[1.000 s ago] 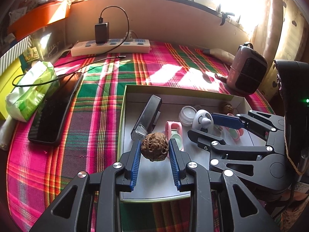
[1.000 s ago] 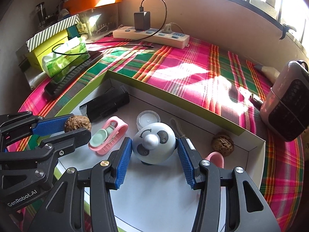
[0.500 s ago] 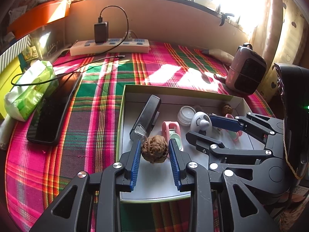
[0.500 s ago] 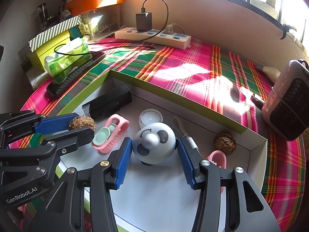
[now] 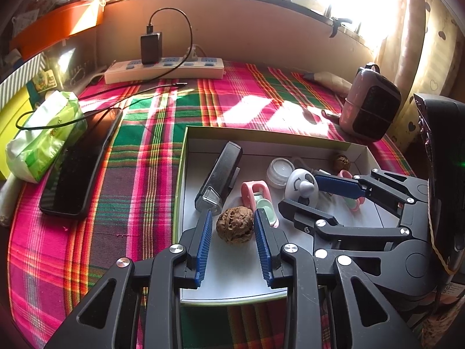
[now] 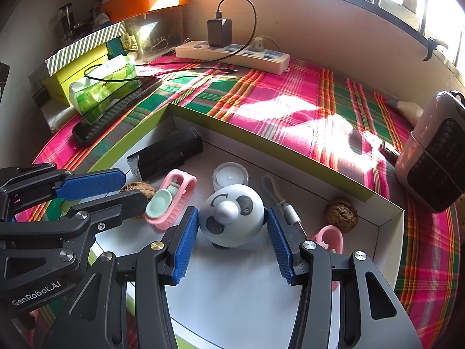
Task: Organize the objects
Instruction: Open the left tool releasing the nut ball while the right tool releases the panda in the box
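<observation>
A sunlit window ledge backs a table under a plaid cloth (image 5: 151,157), with a power strip (image 5: 164,69) at the far edge and a small heater (image 5: 370,110) to the right. On the cloth sits a shallow box (image 5: 186,157). It holds a black stapler (image 5: 221,174), a panda toy (image 6: 232,215), a pink clip (image 6: 171,200), a candle (image 6: 231,174) and two walnuts.

The right gripper (image 6: 232,242) brackets the panda; a sliver of gap shows at each pad, so I read its fingers as spread, not pinching. The left gripper (image 5: 234,238) straddles the near walnut (image 5: 234,224), which rests on the box floor, pads clear on both sides.

The panda looks light, hard and smooth, likely to slip; take it across its widest girth. The walnut is stiff and ridged and should grip well at mid-shell.

Against a second ago, the left pads stand slightly wider off the walnut; the right gripper's spread looks unchanged.
</observation>
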`<state>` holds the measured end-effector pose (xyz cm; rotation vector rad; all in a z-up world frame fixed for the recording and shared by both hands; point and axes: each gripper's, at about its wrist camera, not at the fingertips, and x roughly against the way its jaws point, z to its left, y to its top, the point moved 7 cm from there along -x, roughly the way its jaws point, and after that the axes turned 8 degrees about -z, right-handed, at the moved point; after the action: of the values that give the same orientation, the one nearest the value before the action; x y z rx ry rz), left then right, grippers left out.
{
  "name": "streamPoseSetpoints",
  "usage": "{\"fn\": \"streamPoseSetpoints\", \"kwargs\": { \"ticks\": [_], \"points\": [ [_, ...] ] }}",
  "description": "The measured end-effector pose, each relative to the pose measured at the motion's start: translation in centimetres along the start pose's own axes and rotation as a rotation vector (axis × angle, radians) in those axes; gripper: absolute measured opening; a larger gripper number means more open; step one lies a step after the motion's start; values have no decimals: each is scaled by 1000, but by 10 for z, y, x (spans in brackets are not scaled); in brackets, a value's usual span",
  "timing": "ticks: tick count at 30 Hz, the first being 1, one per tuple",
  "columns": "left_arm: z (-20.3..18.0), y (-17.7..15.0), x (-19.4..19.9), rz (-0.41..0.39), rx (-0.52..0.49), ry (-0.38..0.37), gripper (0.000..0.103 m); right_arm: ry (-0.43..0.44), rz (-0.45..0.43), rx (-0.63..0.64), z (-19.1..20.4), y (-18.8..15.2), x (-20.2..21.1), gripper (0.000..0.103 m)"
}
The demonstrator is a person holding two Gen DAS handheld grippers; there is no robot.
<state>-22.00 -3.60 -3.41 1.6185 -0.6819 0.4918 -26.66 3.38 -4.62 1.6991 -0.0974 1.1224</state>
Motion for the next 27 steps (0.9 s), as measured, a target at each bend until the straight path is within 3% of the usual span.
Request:
{"fn": "streamPoseSetpoints", "kwargs": {
  "ticks": [27],
  "points": [
    [3,0,21,-30,6,13,31,-23,-34,-7,3,-3,20,52]
  ]
}}
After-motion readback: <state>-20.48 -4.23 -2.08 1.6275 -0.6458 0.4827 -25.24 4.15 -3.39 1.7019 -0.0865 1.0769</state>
